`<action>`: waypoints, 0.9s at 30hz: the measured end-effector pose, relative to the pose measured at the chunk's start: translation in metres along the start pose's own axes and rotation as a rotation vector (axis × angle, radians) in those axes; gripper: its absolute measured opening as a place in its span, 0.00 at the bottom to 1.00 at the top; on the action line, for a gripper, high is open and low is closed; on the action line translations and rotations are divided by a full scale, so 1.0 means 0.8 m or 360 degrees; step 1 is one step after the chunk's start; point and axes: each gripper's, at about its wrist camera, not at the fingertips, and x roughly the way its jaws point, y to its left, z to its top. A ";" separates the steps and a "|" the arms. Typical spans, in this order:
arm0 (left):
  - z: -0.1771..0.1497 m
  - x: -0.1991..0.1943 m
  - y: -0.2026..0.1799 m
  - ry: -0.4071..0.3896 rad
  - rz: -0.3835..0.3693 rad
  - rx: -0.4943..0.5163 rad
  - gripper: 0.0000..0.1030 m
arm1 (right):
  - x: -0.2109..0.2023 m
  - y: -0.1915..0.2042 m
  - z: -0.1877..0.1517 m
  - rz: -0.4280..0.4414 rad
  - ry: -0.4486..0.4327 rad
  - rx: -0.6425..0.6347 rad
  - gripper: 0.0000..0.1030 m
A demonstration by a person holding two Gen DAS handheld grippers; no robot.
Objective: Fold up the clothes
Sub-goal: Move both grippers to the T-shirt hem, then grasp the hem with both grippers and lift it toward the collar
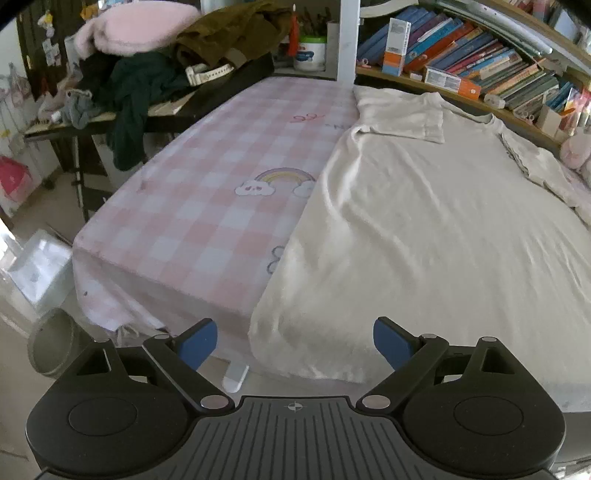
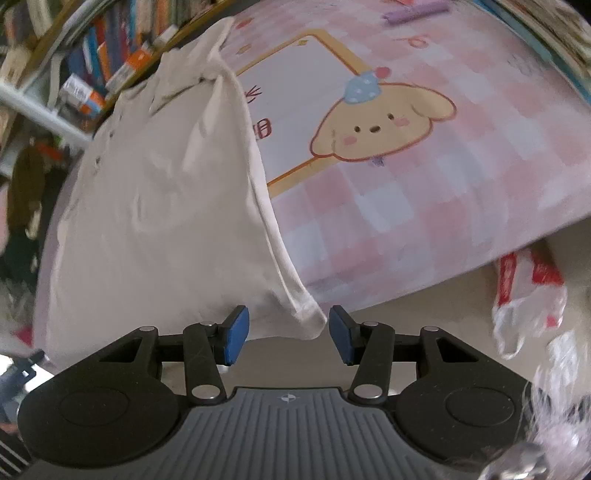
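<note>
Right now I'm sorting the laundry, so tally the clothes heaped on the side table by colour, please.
Pink: 1, the pink fleece
Olive-brown: 1, the olive jacket
Dark green: 1, the dark green garment
Grey: 1, the small grey cloth
Total: 4 that I can tell apart; more may be buried in the heap.

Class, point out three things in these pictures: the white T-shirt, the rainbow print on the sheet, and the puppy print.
white T-shirt (image 1: 424, 221), left wrist view, middle of its body.
rainbow print (image 1: 282, 177), left wrist view, on its arch.
puppy print (image 2: 373, 127), right wrist view, on its face.
</note>
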 end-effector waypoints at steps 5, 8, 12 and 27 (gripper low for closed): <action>-0.005 0.005 0.017 0.0057 -0.0066 0.0086 0.73 | 0.005 0.008 0.007 -0.0009 0.0047 -0.0148 0.46; -0.001 0.026 0.027 0.0145 -0.0119 0.0108 0.58 | 0.010 0.011 0.010 0.0003 0.0085 -0.0184 0.46; 0.000 0.056 0.035 0.0242 -0.0210 0.0152 0.54 | 0.016 0.021 0.012 -0.0020 0.0130 -0.0272 0.45; 0.011 0.071 0.062 0.0314 -0.0579 0.0234 0.20 | 0.038 0.042 0.026 -0.0056 0.0299 -0.0307 0.18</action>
